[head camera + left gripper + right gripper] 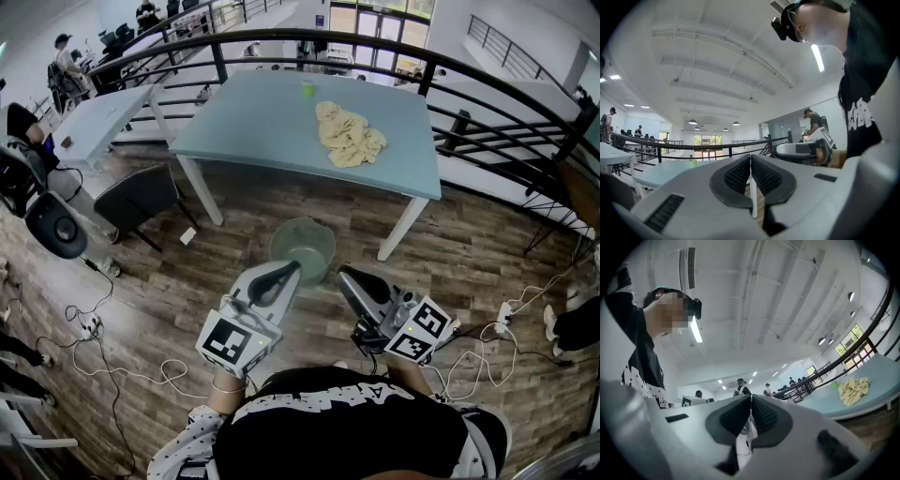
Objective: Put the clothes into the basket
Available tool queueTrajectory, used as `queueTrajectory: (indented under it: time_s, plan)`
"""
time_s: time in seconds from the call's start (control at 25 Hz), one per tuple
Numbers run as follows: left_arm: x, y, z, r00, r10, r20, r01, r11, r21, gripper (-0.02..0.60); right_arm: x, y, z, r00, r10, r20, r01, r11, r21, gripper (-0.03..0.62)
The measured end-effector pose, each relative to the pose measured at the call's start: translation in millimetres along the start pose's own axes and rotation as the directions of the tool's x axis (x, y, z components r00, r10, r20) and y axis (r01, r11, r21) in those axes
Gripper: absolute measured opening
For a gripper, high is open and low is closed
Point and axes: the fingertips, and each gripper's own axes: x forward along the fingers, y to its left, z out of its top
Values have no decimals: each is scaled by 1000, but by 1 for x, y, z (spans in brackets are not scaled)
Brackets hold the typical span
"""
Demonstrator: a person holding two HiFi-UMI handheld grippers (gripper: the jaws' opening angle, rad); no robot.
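- The left claw (284, 273) and the right claw (348, 277) are both clenched on nothing, well apart from the blue tabletop (253, 122).
- The pale yellow clothes (350, 137) lie heaped on that tabletop; the round basket (314, 234) stands on the floor before it.
- The person probably needs to step closer, release one claw, and pinch a thick fold of the heap.

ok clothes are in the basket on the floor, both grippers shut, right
No, the head view shows the clothes on the table, not in the basket. The basket is on the floor, and the left gripper and right gripper are shut.
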Motion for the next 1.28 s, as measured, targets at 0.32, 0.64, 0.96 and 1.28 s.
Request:
queueTrajectory:
  time_s: [0.32, 0.64, 0.96, 1.28]
  plan:
    - [12, -9, -3, 1000, 1, -13, -2, 1000, -6, 15, -11, -5, 8, 1000, 24, 18, -23, 999, -23, 31]
    - [26, -20, -5, 1000, -16, -20, 16, 1000, -10, 15, -24, -17, 13, 1000, 12, 28, -11, 999, -33, 32]
    - [50, -32, -8, 999, -31, -44, 31, 999, -6, 15, -45, -41, 21, 999, -28, 23, 28, 999, -37, 32]
    - [66, -35, -5, 999, 30, -32, -31, 999, -35, 15, -65, -60, 30, 998, -26, 50, 28, 999, -27, 32]
